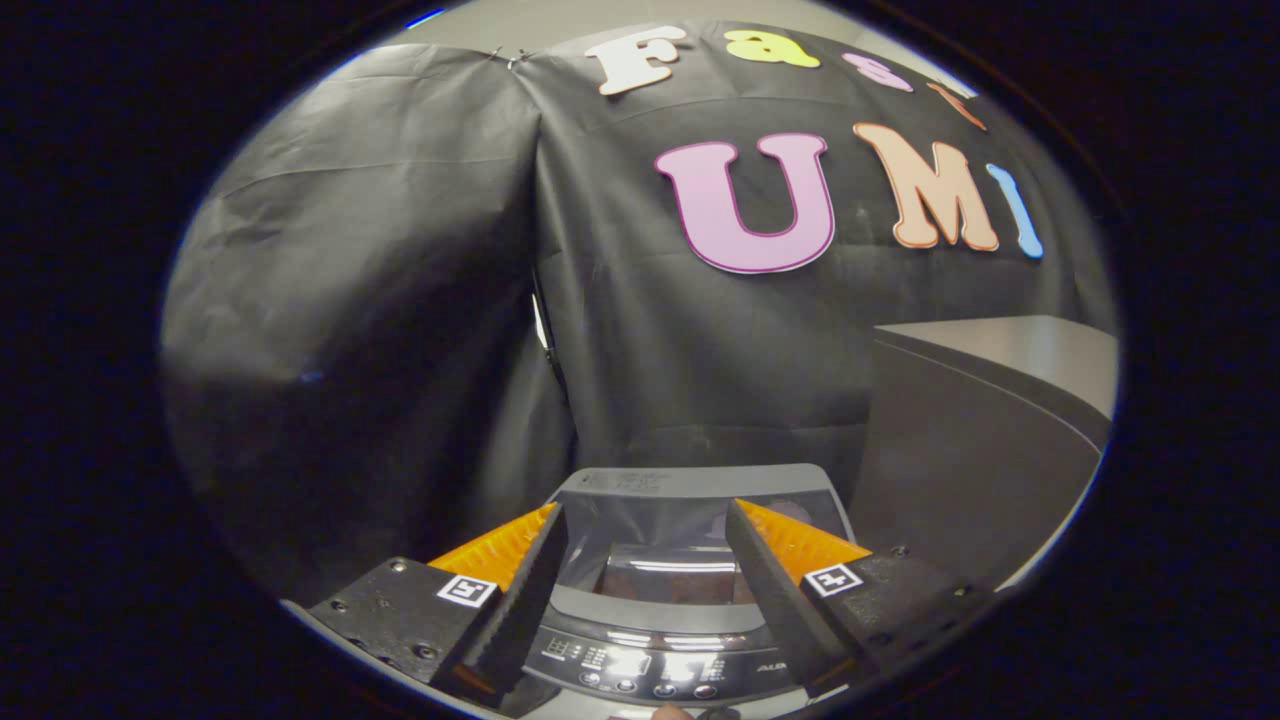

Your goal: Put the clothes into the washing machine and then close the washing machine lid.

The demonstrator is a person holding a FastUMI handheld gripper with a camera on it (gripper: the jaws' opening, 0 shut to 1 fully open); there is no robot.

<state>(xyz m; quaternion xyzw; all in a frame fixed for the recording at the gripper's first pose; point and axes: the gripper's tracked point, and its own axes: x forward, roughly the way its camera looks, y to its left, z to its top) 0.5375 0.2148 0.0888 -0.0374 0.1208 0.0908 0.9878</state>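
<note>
Grey plastic and glass sit below my gripper (pixel 645 560): the washing machine (pixel 690 590) sits just ahead of and beneath the two fingers, and I see it through the gap between them. My fingers are spread wide apart with nothing held between them; neither one touches the machine. The washing machine lid (pixel 690 520) is a clear panel in a grey frame, and I see it between the fingertips, apparently raised and leaning back, though I cannot tell its exact angle. Nearer to me than the lid, between the lower parts of the fingers, lies the control panel (pixel 650 665) with its row of buttons catching the light. I cannot make out any clothes from this angle; the drum opening is too dim to judge. Beyond the right finger stands a grey cabinet (pixel 985 440), close beside the machine. Black cloth wall (pixel 400 300) hangs beyond everything.
</note>
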